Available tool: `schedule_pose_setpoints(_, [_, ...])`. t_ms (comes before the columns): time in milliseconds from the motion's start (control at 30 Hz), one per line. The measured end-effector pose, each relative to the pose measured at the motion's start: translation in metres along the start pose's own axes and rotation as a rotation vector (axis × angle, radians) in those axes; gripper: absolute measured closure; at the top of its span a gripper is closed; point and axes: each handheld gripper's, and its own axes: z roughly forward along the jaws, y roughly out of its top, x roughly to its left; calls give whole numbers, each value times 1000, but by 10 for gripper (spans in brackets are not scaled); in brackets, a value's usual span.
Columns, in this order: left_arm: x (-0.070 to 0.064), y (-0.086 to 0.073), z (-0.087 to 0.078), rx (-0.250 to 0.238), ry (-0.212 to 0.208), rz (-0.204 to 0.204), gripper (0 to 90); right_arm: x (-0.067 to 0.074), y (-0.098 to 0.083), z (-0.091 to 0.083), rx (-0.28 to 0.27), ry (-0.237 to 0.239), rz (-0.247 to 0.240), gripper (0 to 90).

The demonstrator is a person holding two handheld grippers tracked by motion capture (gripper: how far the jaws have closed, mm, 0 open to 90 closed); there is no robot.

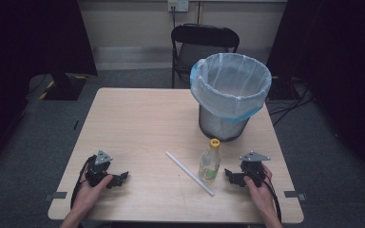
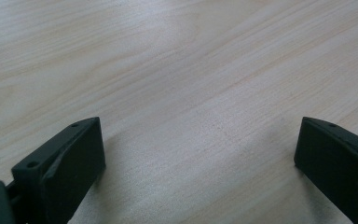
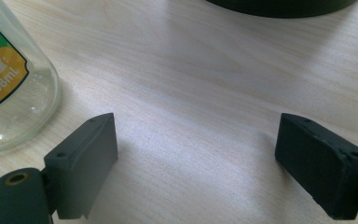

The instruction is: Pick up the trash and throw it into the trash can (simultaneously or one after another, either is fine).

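Observation:
A clear bottle point(image 1: 209, 161) with a yellow cap and green label stands upright at the table's front right; in the right gripper view the bottle point(image 3: 9, 79) rises at the left. A white straw point(image 1: 190, 173) lies slanted on the table just left of it. My right gripper point(image 1: 230, 175) rests on the table just right of the bottle, jaws wide apart and empty point(image 3: 196, 158). My left gripper point(image 1: 122, 177) rests near the front left, open over bare wood point(image 2: 198, 158).
A dark bin point(image 1: 230, 95) lined with a white and blue bag stands at the back right of the wooden table point(image 1: 138, 123); its base point(image 3: 279, 7) is ahead of my right gripper. A black folding chair point(image 1: 204, 40) stands behind the table.

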Motion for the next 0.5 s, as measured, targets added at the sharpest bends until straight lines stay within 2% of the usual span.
schedule_pose_setpoints(400, [0, 0, 0, 0, -2, 0, 11, 1, 0, 0, -1, -4, 5, 122])
schedule_pose_setpoints(467, [0, 0, 0, 2, -1, 2, 11, -1, 3, -4, 41, 21, 8, 166])
schedule_pose_setpoints(500, [0, 0, 0, 2, -2, 2, 11, -3, 5, -7, 40, 40, 27, 181])
